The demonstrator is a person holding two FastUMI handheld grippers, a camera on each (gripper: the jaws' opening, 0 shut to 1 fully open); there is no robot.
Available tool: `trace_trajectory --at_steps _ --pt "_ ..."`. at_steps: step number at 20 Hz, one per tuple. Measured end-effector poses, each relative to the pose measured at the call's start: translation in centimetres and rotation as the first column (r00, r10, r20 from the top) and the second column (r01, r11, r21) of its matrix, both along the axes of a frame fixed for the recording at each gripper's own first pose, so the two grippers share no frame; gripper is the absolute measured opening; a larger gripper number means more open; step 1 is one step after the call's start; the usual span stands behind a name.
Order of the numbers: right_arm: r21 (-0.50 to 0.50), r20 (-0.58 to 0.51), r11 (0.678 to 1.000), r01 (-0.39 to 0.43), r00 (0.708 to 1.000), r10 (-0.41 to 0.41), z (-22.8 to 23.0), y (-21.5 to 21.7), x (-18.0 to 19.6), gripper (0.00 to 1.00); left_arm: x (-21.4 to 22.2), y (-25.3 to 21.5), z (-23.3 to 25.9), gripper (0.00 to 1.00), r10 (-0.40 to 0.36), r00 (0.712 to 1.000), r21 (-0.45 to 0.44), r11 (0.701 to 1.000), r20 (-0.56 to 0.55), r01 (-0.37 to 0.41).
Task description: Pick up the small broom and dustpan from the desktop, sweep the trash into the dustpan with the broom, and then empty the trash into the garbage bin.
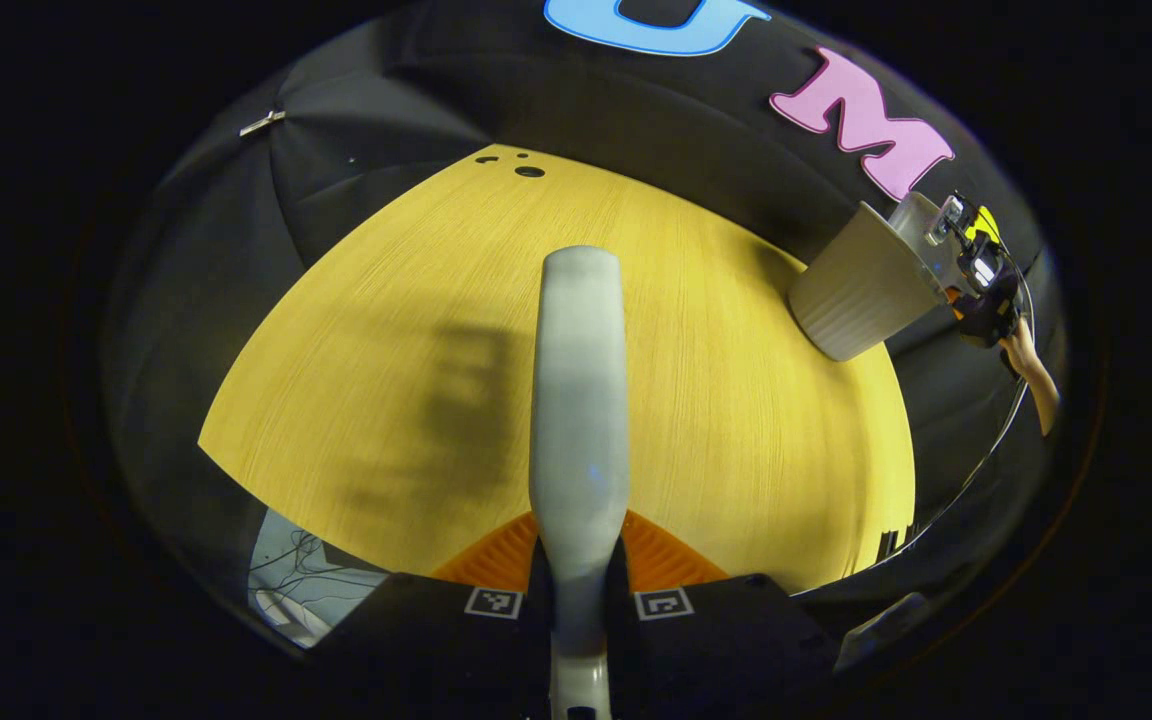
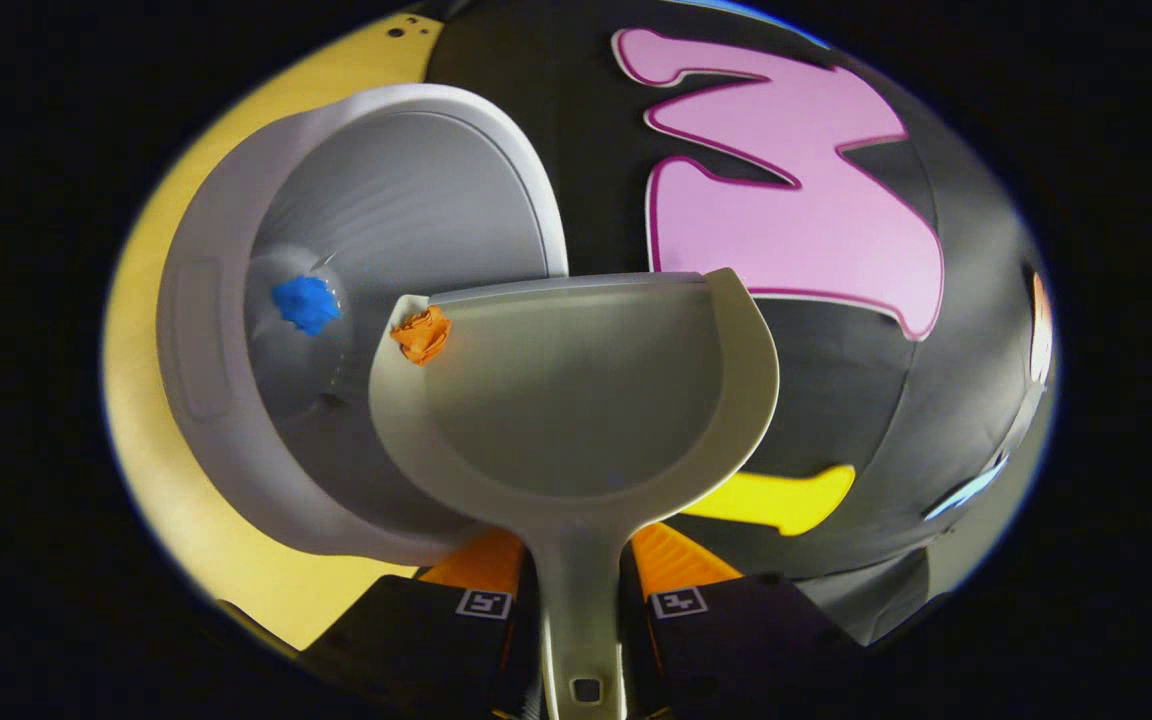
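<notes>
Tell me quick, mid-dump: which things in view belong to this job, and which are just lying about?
Part of the job:
- broom, clamped in the left gripper
- dustpan, clamped in the right gripper
- orange scrap at the dustpan's lip
- blue scrap inside the garbage bin

Just lying about:
- dark spots at the desktop's far edge
</notes>
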State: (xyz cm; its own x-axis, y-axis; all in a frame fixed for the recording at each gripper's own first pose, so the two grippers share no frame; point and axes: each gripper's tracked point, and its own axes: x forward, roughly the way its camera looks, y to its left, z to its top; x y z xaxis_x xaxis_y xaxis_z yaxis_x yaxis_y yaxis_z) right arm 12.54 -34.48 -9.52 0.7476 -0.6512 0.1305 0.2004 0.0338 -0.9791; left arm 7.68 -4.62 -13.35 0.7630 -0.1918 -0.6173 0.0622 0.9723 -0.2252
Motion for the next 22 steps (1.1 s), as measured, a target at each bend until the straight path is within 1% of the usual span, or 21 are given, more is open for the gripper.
trace_trajectory --at_steps 1,2,4,7,8,9,10,12,13,14,15,17,18,20,21,22 --pt "-0.041 -0.025 0.999 -0.001 1.0 0.0 0.2 0.1 0.2 0.35 -0.1 -0.1 0.0 0.25 -0.002 1.0 0.001 1.0 -0.002 0.002" --pt "-0.079 -0.047 0.997 -0.002 0.999 -0.002 0.2 0.3 0.2 0.31 -0.3 -0.2 0.0 0.27 -0.006 1.0 -0.002 1.0 -0.002 0.006" --pt "-0.114 -0.069 0.993 -0.009 0.998 0.001 0.2 0.2 -0.2 0.35 -0.5 -0.6 -0.2 0.27 -0.011 1.0 -0.001 1.0 -0.004 0.011" --pt "-0.076 -0.067 0.997 -0.011 0.998 0.006 0.2 0.0 -0.1 0.35 -1.1 -1.0 -0.7 0.27 -0.021 1.0 -0.001 1.0 -0.018 0.021" --pt "-0.066 -0.066 0.998 -0.009 0.998 0.005 0.1 0.0 0.0 0.39 -1.1 -0.8 -0.9 0.27 -0.019 1.0 0.005 1.0 -0.024 0.019" --pt "-0.057 -0.064 0.998 -0.01 0.998 0.007 0.1 0.0 0.0 0.35 -1.2 -0.7 -1.0 0.27 -0.015 0.999 0.012 1.0 -0.028 0.016" --pt "-0.046 -0.063 0.999 -0.017 0.998 0.014 0.0 0.1 -0.1 0.35 -1.3 -0.5 -1.0 0.26 -0.012 0.999 0.019 1.0 -0.03 0.013" --pt "0.016 -0.053 0.999 -0.04 0.998 0.04 -0.2 0.0 -0.1 0.35 -1.3 -0.1 -0.7 0.27 0.002 1.0 0.026 1.0 -0.024 -0.002" --pt "0.082 -0.037 0.995 -0.049 0.998 0.052 -0.4 0.0 -0.2 0.33 -1.3 -0.2 -0.5 0.27 0.012 1.0 0.023 1.0 -0.019 -0.011" --pt "0.136 -0.025 0.99 -0.047 0.998 0.051 -0.6 0.1 -0.3 0.35 -1.2 -0.2 -0.2 0.27 0.019 1.0 0.017 1.0 -0.012 -0.019" --pt "0.182 -0.018 0.982 -0.046 0.999 0.05 -0.7 0.1 -0.3 0.35 -1.2 -0.2 0.0 0.27 0.023 1.0 0.012 1.0 -0.006 -0.023" --pt "0.3 0.006 0.952 -0.064 0.998 0.065 -0.9 0.5 -0.3 0.35 -1.3 -0.3 0.1 0.27 0.013 1.0 0.002 1.0 -0.004 -0.013" --pt "0.37 0.03 0.926 -0.073 0.997 0.066 -1.0 0.9 -0.4 0.36 -1.2 -0.1 0.1 0.25 0.014 1.0 0.004 1.0 0.002 -0.014" --pt "0.489 0.088 0.867 -0.097 0.994 0.062 -0.7 1.3 -0.6 0.36 -1.2 -0.2 0.4 0.27 0.014 1.0 0.003 1.0 0.008 -0.014" --pt "0.526 0.12 0.843 -0.116 0.991 0.061 -0.2 1.6 -0.8 0.34 -1.2 -0.3 0.5 0.27 0.01 1.0 0.005 1.0 0.009 -0.01" --pt "0.552 0.16 0.821 -0.147 0.985 0.068 0.6 1.8 -1.2 0.35 -1.2 -0.5 0.6 0.27 0.004 1.0 0.013 1.0 0.01 -0.004"
